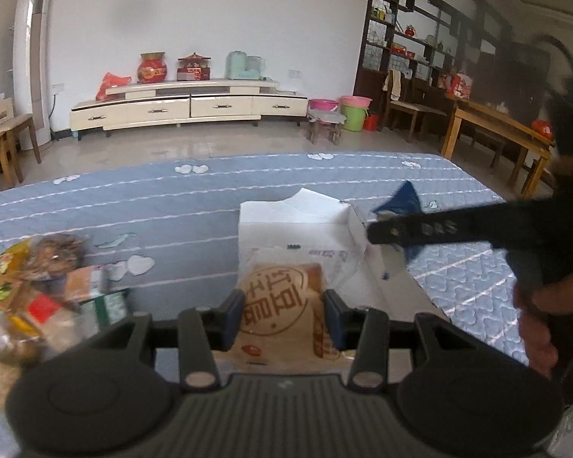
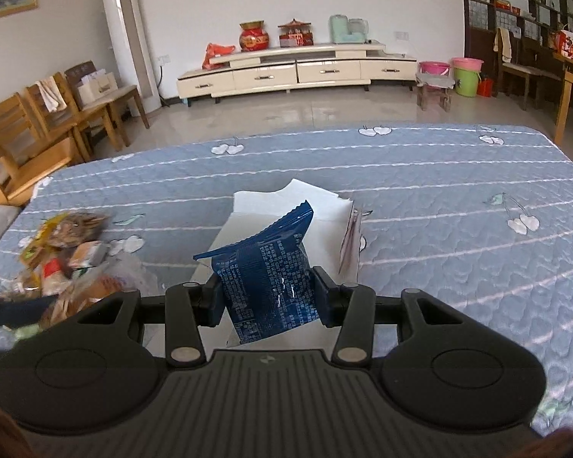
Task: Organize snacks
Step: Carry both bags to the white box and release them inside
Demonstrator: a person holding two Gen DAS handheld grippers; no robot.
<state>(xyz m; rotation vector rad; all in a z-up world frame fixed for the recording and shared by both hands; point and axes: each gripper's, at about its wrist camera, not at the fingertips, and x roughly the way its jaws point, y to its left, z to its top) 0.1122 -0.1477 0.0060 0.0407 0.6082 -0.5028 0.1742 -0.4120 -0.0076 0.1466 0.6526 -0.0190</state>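
Both tools loaded above a white box on the blue quilted bed. Left tool clenched on a tan bread pack w/ a round brown stamp, clear film at its top edge, hanging at the box's near edge. Right tool clenched on a dark blue foil pouch, white print, crimped top tilted right, held over the box opening.

Risks (est.): two tools converge on one small box, so the tools may clash, or a flap may fold under a pack. Slick foil, gripped only at mid-body, could slip or pivot. Bread is soft; a hard squeeze would crush it.

Remaining snack pile lies left of the box, blurred.
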